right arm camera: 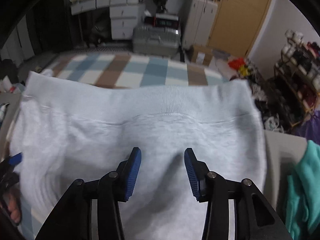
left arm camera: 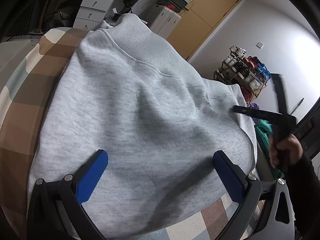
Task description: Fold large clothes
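— Where does the garment stand just now?

— The grey sweatshirt [right arm camera: 140,124] lies spread on the checked bed [right arm camera: 128,70], its ribbed band [right arm camera: 170,98] along the far edge and a soft ridge of cloth running up the middle. A teal garment [right arm camera: 304,180] sits off to the right, clear of it.

— And the two grippers?

— The left gripper [left arm camera: 160,172] hovers with its jaws wide apart over the near part of the cloth, holding nothing. The right gripper [right arm camera: 163,172] has its jaws partly apart; a fold of fleece rises between the blue pads [right arm camera: 133,172], but they do not look pressed on it — I'd call that a pinch not yet made.

— So what makes the step go well?

— I'd judge it a smoothing or pinching move before the fold. Bring the right pads down astride that ridge, take one layer only, and close fully before lifting. Keep the left low to pin the near part, so the body doesn't drag across the bed. The right wrist view is blurred, so slower travel would help placement.
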The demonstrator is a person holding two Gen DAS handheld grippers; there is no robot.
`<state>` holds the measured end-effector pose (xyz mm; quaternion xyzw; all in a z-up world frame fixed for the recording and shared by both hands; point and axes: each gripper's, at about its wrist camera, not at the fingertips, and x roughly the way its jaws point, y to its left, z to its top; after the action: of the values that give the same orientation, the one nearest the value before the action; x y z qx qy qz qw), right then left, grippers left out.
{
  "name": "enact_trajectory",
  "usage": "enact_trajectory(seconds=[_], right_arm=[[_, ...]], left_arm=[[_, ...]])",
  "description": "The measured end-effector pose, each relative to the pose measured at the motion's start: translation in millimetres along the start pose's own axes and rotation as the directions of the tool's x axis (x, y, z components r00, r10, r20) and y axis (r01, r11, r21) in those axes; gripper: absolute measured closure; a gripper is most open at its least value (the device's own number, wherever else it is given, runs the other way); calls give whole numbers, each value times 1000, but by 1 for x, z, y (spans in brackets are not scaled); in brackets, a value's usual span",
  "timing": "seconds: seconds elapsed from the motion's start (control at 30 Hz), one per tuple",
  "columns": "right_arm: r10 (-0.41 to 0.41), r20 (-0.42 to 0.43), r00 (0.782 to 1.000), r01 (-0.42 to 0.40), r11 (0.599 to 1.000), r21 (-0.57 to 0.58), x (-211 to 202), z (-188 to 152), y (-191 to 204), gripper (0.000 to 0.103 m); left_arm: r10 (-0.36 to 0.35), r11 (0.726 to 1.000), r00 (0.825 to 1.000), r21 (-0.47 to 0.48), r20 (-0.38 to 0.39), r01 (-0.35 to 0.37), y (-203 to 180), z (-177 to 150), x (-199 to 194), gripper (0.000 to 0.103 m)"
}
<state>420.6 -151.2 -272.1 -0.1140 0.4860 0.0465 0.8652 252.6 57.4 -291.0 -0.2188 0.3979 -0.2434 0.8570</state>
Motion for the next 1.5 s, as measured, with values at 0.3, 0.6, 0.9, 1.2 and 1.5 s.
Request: enact_trajectory(seconds=[0.3,0.6,0.9,1.2,1.5], right_arm=[[-6,-187,982,2,1000,-20,70,14,-7,54],[-58,-29,998,61,991,118,24,34,-65,25],[55,-193,980,-9,973,232,88,12,-98,8],[412,459,787,-541,819,192,-75,-88,-74,19],[353,752,557,-687,704,179,-70,-171,-63,0]], left_arm=[[1,1000,1000,10,-5,-1,-2,0,1,1],[0,1000,1000,8,-3,0,-2,-1,2,1],[-1,1000,1000,5,-1,1,-2,0,2,1],[-58,998,998,4,6,58,-15,3,-14,1],[101,979,995,176,20,-103,-80,59,-33,1]])
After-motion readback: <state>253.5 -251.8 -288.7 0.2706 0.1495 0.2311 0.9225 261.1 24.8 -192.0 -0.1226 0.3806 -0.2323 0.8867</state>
